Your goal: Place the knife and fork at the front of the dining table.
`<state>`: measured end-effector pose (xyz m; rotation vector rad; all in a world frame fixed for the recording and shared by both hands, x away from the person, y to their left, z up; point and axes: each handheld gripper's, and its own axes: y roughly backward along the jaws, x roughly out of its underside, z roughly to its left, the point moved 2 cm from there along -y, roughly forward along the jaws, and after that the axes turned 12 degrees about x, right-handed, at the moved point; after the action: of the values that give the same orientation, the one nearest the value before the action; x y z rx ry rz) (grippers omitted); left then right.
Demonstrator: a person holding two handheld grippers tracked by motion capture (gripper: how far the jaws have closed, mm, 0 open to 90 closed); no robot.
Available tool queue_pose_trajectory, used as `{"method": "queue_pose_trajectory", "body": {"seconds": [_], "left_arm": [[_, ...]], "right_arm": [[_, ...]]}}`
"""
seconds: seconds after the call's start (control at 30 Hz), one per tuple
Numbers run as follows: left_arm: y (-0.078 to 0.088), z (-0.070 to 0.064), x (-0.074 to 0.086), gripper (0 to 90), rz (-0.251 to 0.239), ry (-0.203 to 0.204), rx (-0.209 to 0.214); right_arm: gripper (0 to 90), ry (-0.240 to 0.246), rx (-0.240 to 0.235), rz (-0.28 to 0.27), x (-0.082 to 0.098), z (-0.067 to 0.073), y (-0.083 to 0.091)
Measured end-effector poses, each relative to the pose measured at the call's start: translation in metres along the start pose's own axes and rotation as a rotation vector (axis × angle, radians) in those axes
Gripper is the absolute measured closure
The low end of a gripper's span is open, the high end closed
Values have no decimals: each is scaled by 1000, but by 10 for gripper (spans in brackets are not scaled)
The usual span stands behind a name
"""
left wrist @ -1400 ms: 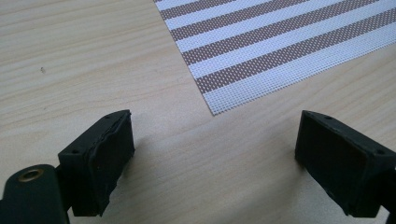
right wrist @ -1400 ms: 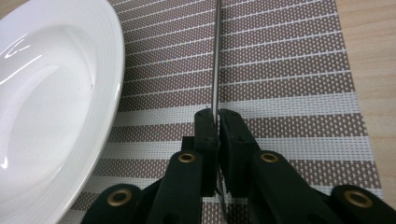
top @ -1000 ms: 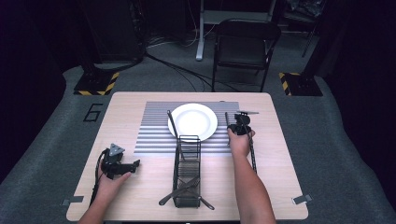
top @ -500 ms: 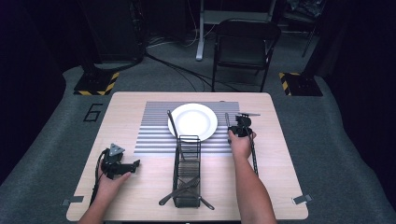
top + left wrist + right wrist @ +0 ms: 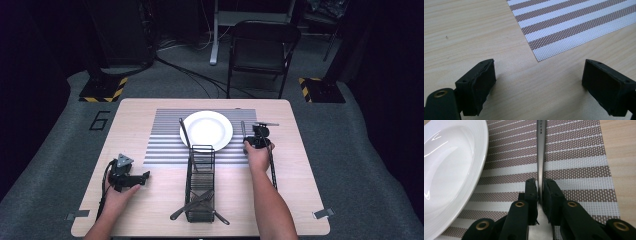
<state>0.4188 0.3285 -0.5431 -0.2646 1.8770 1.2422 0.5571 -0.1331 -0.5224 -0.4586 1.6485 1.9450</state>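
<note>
Pinching a knife on the striped placemat beside the white plate in the right hand-held gripper, jaws just easing apart; resting the left hand-held gripper released over the desk.

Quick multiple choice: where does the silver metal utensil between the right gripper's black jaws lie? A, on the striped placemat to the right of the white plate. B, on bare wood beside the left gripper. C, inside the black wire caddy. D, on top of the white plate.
A: the right gripper view shows the right gripper with its jaws about the silver metal utensil, which lies flat on the striped placemat beside the white plate.
</note>
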Motion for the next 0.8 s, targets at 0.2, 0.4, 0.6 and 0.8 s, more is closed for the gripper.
{"method": "queue_pose_trajectory", "body": {"seconds": [0.2,0.4,0.6,0.8], "left_arm": [[0,0,0,114,5,0,1],[0,0,0,116,5,1,2],[1,0,0,151,0,-2,6],[2,0,1,173,-17,6,-7]], "right_arm": [[801,42,0,-9,4,-1,7],[756,103,-7,-47,8,-1,25],[688,162,-20,-65,13,1,47],[630,228,-47,-96,21,3,62]]}}
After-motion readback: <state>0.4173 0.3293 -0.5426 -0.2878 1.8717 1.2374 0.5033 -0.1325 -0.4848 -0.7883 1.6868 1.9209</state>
